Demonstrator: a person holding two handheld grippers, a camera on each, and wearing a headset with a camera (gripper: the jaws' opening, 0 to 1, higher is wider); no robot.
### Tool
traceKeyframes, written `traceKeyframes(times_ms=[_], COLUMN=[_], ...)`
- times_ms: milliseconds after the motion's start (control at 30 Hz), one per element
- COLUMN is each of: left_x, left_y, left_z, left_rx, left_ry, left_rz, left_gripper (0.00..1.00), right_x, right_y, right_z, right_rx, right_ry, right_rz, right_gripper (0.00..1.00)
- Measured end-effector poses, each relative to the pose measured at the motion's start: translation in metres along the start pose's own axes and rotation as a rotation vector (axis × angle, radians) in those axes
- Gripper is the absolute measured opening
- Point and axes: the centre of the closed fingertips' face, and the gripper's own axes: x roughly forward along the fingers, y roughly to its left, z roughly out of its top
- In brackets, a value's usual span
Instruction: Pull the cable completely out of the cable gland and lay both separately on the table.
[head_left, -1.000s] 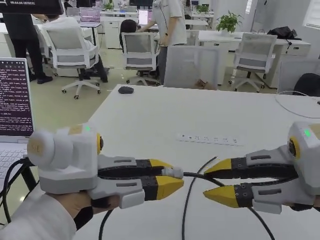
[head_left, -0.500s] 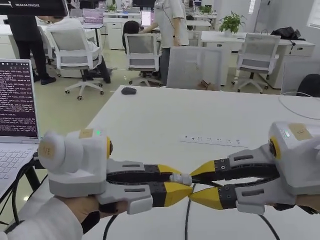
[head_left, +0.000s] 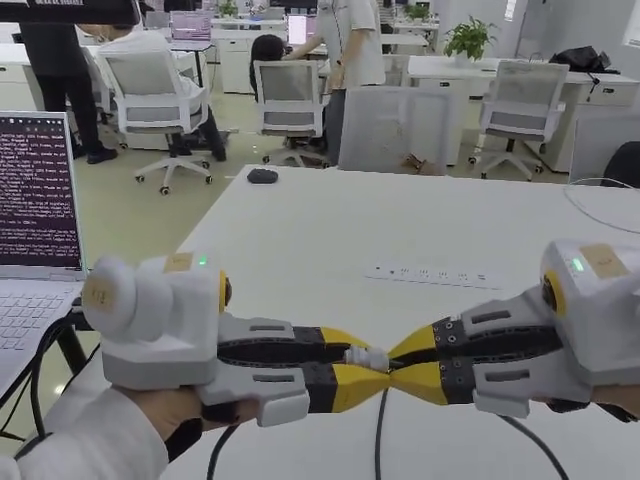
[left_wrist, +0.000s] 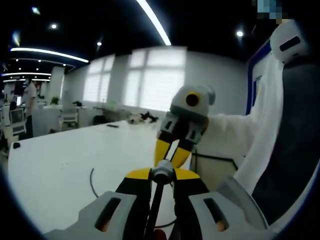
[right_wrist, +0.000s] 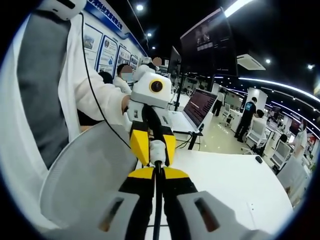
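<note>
Left tongs (head_left: 372, 362) pinch cable gland (right_wrist: 157, 150): small whitish-grey fitting, held in air over near part of tabletop (head_left: 400, 220). Right tongs (head_left: 398, 368) tip to tip with them, pressed onto cable (right_wrist: 158, 200) just where it enters gland. Cable thin, black, drops from tongs toward tabletop. Tabletop white, broad bare stretch ahead. Power strip (head_left: 428, 275) lies flat across middle, well apart from tongs. Mouse (head_left: 262, 176) near far left corner. Left edge near left tongs, laptop (head_left: 35, 200) beyond it. Office chairs (head_left: 285, 100) past far edge.
</note>
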Motion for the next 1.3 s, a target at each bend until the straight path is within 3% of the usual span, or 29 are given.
traceKeyframes(times_ms=[300,600,1067,1300], left_x=[-0.003,-0.012,-0.024,-0.027], left_y=[0.004,0.015,0.026,0.029], left_z=[-0.001,0.002,0.002,0.003], left_rx=[-0.004,-0.012,-0.022,-0.033], left_ry=[0.002,-0.01,-0.016,-0.027], left_rz=[0.009,0.037,0.072,0.087], left_gripper=[0.16,0.16,0.16,0.16], right_x=[-0.001,-0.018,-0.053,-0.064], right_y=[-0.003,-0.014,-0.025,-0.026], right_z=[-0.003,-0.014,-0.063,-0.078], right_rx=[-0.013,0.008,0.106,0.145], right_ry=[0.01,0.023,0.089,0.103], right_rz=[-0.006,-0.048,-0.134,-0.17], right_gripper=[0.03,0.03,0.03,0.03])
